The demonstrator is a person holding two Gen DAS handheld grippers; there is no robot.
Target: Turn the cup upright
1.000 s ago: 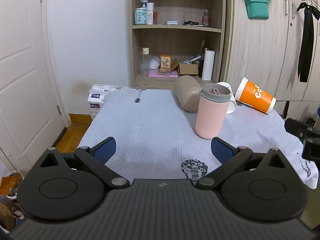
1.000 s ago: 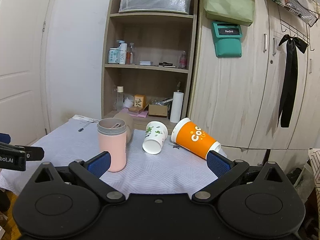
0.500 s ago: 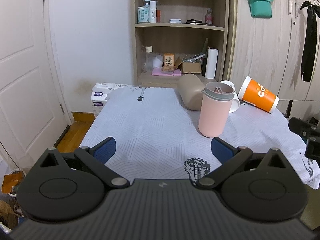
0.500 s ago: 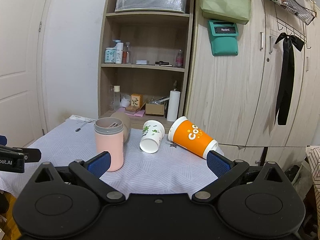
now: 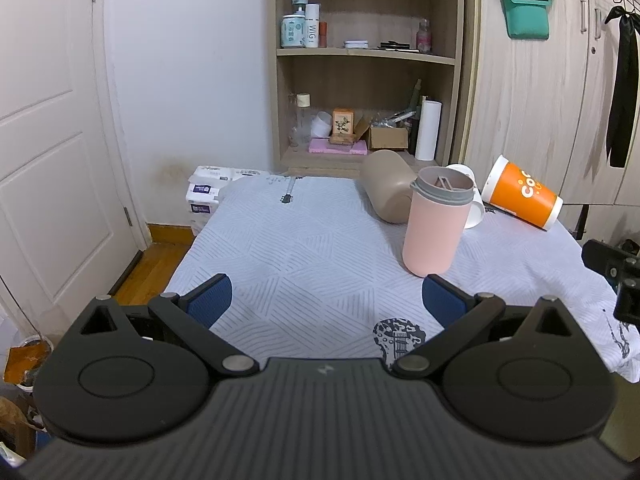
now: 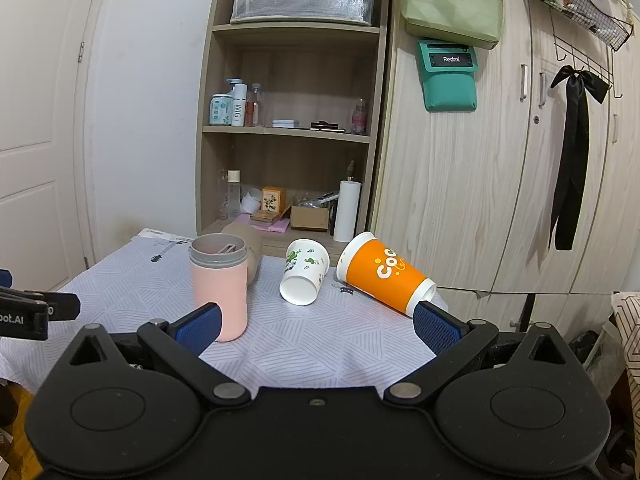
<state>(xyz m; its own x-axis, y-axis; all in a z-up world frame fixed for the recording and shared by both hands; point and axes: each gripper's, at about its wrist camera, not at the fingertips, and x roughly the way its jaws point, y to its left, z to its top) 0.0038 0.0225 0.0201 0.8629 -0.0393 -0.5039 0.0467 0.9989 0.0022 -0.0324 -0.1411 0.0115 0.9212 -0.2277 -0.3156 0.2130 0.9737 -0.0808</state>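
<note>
A pink cup (image 5: 434, 226) with a grey rim stands upright on the cloth-covered table (image 5: 304, 248); it also shows in the right wrist view (image 6: 219, 286). Behind it a tan cup (image 5: 386, 186) lies on its side. A white paper cup with green print (image 6: 304, 278) lies on its side, and an orange paper cup (image 6: 384, 278) lies tipped at the table's right edge; the orange cup also shows in the left wrist view (image 5: 522, 198). My left gripper (image 5: 326, 300) is open and empty, short of the pink cup. My right gripper (image 6: 318, 324) is open and empty, short of the fallen cups.
A wooden shelf unit (image 6: 288, 132) with bottles and boxes stands behind the table, beside wooden cupboards (image 6: 500, 168). A white door (image 5: 48, 140) is at the left. Tissue packs (image 5: 206, 196) sit by the table's far left corner. The table's right edge drops off near the orange cup.
Both grippers have drawn back and risen slightly, so the cups sit a little lower and smaller in view. The cups have not moved. Both grippers stay open.
</note>
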